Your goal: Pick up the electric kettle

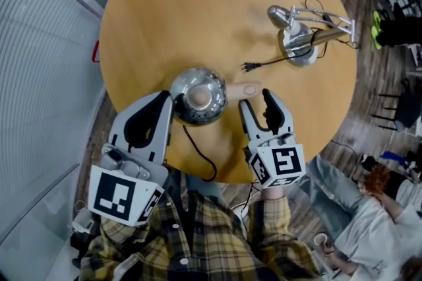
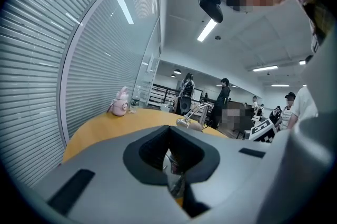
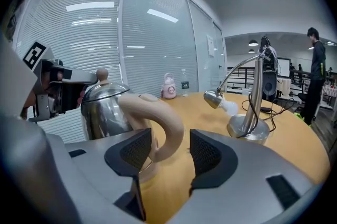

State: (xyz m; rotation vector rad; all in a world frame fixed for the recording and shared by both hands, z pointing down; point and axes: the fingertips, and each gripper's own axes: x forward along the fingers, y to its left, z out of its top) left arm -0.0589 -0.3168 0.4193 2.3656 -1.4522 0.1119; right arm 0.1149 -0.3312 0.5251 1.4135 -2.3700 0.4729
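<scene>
Right hand-held gripper (image 3: 169, 152) open by kettle (image 3: 105, 107) on round wooden table (image 3: 287, 139).

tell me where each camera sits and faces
Head view: on the person's head, facing steeply down at table, kettle, desk lamp; shows left gripper, right gripper, plaid shirt.
Left gripper view: on the left gripper, facing across the table to a pink bottle; its fingers together.
Right gripper view: on the right gripper, facing the kettle's handle between its open fingers.
Shared: both gripper views catch desk lamp and pink bottle.
</scene>
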